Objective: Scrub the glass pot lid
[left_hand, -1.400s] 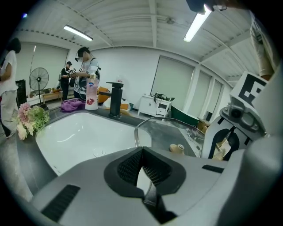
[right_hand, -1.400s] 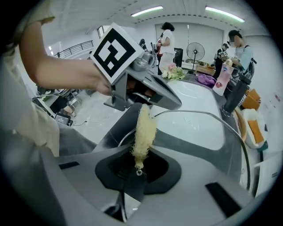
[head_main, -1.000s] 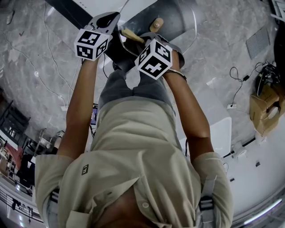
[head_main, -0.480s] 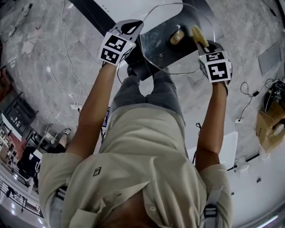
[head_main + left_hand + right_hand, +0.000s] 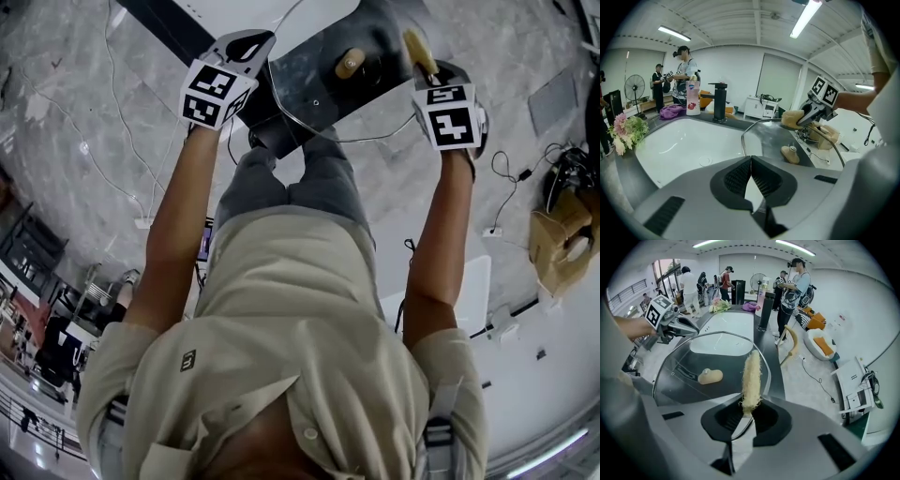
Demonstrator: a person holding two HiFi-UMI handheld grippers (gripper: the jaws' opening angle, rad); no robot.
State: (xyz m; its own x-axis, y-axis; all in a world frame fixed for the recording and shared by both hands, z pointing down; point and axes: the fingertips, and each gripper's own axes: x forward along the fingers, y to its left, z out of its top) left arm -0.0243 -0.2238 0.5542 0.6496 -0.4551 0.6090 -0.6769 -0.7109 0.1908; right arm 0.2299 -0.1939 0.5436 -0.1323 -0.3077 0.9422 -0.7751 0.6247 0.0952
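The round glass pot lid (image 5: 314, 80) with its wooden knob (image 5: 350, 64) is held out level in front of me, over the sink's edge. My left gripper (image 5: 251, 54) is shut on the lid's left rim; in the left gripper view the jaws meet over the rim (image 5: 751, 172). My right gripper (image 5: 424, 64) is shut on a pale fibrous scrubber (image 5: 751, 377). The scrubber lies against the lid's (image 5: 689, 364) right rim, beside the knob (image 5: 710, 376). From the left gripper view the scrubber (image 5: 792, 118) sits at the lid's (image 5: 778, 138) far edge.
A white sink (image 5: 689, 140) with a black faucet (image 5: 719, 101) lies below the lid. A soap bottle (image 5: 693, 97), purple cloth (image 5: 672, 111) and flowers (image 5: 626, 131) stand round it. People stand behind the counter. Cables and a white board lie on the floor (image 5: 487, 141).
A second ago my right gripper was over the lid's middle, close to the left one; it has swung right to the lid's right rim. The left gripper still holds the lid.
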